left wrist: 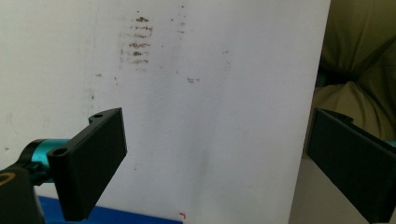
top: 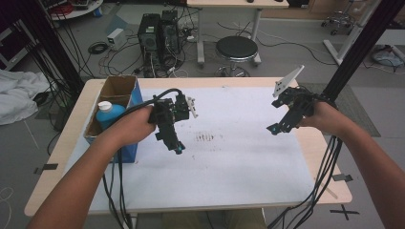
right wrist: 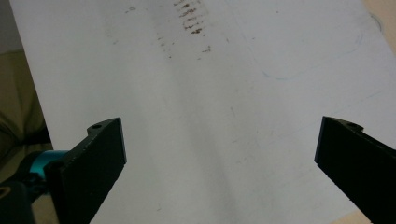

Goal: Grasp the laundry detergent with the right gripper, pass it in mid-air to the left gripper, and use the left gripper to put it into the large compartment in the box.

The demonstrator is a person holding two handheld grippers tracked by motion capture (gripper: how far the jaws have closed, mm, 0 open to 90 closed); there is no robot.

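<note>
Nearest the person, both forearms reach in over the white sheet (top: 229, 157) that covers the surface, each hand holding its tongs above it with nothing between the jaws. The left tongs (top: 177, 149) point down and inward, jaws wide apart, as the left gripper view confirms; the right tongs (top: 273, 129) hover at the other side of the sheet, jaws likewise spread. Between them lies a brown smudge (top: 206, 138). Farther left, just beside the left hand, a blue bottle (top: 108, 114) with a white cap stands upright in a cardboard box (top: 119, 86). This looks like a ready pose before any grasp; the next move probably calls for swinging the left tongs to the bottle.
</note>
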